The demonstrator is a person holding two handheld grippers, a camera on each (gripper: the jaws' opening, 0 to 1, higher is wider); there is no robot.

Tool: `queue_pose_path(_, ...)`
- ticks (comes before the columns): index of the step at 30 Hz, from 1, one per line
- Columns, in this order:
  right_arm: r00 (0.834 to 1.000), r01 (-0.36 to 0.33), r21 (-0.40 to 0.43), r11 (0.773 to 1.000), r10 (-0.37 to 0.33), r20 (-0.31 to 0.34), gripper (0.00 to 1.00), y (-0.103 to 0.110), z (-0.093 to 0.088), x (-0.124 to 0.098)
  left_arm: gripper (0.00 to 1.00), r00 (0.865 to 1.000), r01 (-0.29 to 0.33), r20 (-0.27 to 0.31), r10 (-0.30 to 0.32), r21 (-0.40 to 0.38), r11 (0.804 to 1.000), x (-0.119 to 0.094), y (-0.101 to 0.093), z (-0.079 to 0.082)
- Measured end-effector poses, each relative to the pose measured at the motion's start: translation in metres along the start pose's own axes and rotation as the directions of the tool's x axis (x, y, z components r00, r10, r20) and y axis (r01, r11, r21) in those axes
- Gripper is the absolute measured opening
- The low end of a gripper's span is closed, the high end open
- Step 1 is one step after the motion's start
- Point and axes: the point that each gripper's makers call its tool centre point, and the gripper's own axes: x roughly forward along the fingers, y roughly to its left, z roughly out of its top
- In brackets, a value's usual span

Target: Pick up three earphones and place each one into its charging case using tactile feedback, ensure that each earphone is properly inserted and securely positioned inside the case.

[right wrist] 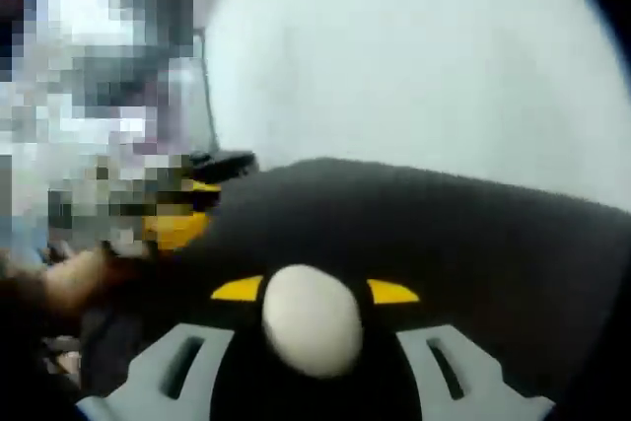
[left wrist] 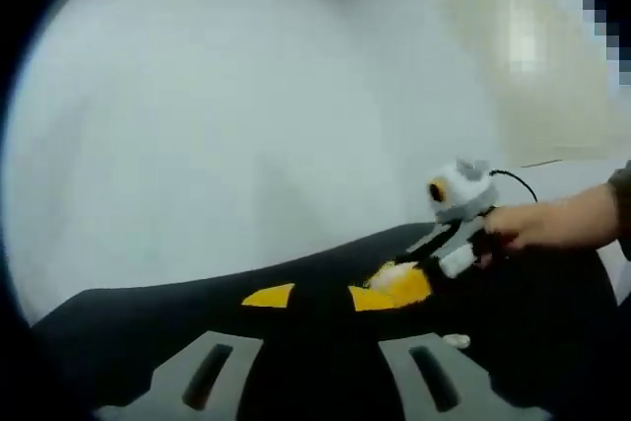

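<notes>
In the right gripper view a white egg-shaped charging case (right wrist: 311, 319) sits between the yellow-tipped jaws, and my right gripper (right wrist: 314, 293) is shut on it, low over the black mat (right wrist: 424, 224). The same gripper (left wrist: 409, 281) comes in from the right of the left gripper view, held by a hand (left wrist: 557, 222). My left gripper (left wrist: 320, 297) hovers just above the mat (left wrist: 148, 308), its jaws a little apart with nothing seen between them. A small white piece, perhaps an earphone (left wrist: 455, 340), lies on the mat beside the right jaw. The picture is blurred.
A pale wall (left wrist: 246, 115) rises behind the mat's far edge. A black cable (left wrist: 515, 180) trails from the right gripper. In the right gripper view the left gripper (right wrist: 177, 226) and a hand (right wrist: 69, 283) are at the left.
</notes>
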Motion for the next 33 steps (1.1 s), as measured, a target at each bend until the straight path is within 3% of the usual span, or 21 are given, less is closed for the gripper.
queue_pose_path(1,0.999,-0.038,-0.001,0.999,0.038,-0.024,0.40,0.015,-0.009,-0.016,0.17,1.000,0.006,0.013,-0.006,0.005,1.000,-0.001,-0.002,0.003)
queue_pose_path(4,0.999,-0.034,-0.028,0.999,0.033,-0.036,0.39,0.045,-0.033,-0.053,0.17,1.000,0.010,0.022,-0.011,0.008,1.000,0.000,-0.003,0.005)
queue_pose_path(6,0.999,0.006,-0.102,0.995,-0.010,-0.039,0.25,0.044,-0.044,-0.062,0.17,1.000,0.017,0.016,-0.017,0.011,1.000,0.001,-0.006,0.005)
queue_pose_path(7,0.998,0.015,-0.127,0.992,-0.023,-0.064,0.24,0.041,-0.052,-0.062,0.17,1.000,0.023,0.013,-0.024,0.018,1.000,0.001,-0.009,0.004)
queue_pose_path(9,1.000,0.028,-0.084,0.996,-0.027,0.006,0.24,0.038,-0.046,-0.063,0.17,0.999,0.034,0.000,-0.034,0.031,0.999,0.001,-0.013,0.001)
queue_pose_path(12,1.000,0.024,-0.043,0.999,-0.024,-0.003,0.24,0.035,-0.051,-0.064,0.17,0.999,0.033,-0.037,-0.031,0.059,0.998,0.000,-0.015,-0.008)
queue_pose_path(15,0.999,0.038,-0.136,0.990,-0.037,0.010,0.23,0.037,-0.046,-0.071,0.17,0.998,0.026,-0.052,-0.022,0.070,0.997,0.001,-0.013,-0.012)
queue_pose_path(16,0.998,0.058,-0.162,0.985,-0.052,0.040,0.23,0.035,-0.038,-0.076,0.17,0.998,0.025,-0.054,-0.021,0.066,0.998,0.001,-0.012,-0.013)
queue_pose_path(19,0.988,0.091,-0.153,0.984,-0.071,0.134,0.23,0.033,-0.016,-0.095,0.17,0.998,0.025,-0.054,-0.022,0.062,0.998,0.000,-0.012,-0.013)
queue_pose_path(22,0.984,0.106,-0.132,0.986,-0.084,0.158,0.24,0.025,-0.012,-0.116,0.17,0.998,0.029,-0.052,-0.026,0.061,0.998,0.001,-0.012,-0.012)
queue_pose_path(25,0.977,0.167,-0.119,0.979,-0.148,0.155,0.24,0.008,-0.019,-0.131,0.17,0.998,0.036,-0.053,-0.033,0.064,0.997,0.001,-0.014,-0.012)
queue_pose_path(29,0.979,0.166,-0.079,0.983,-0.155,0.134,0.26,0.006,-0.032,-0.134,0.17,0.998,0.046,-0.052,-0.042,0.068,0.997,0.001,-0.016,-0.012)
queue_pose_path(31,0.987,0.141,-0.031,0.989,-0.139,0.076,0.31,0.009,-0.050,-0.128,0.17,0.998,0.049,-0.053,-0.046,0.068,0.996,0.002,-0.017,-0.012)
queue_pose_path(33,0.991,0.132,-0.038,0.990,-0.131,0.029,0.36,0.008,-0.062,-0.120,0.17,0.997,0.056,-0.055,-0.052,0.066,0.996,0.002,-0.018,-0.012)
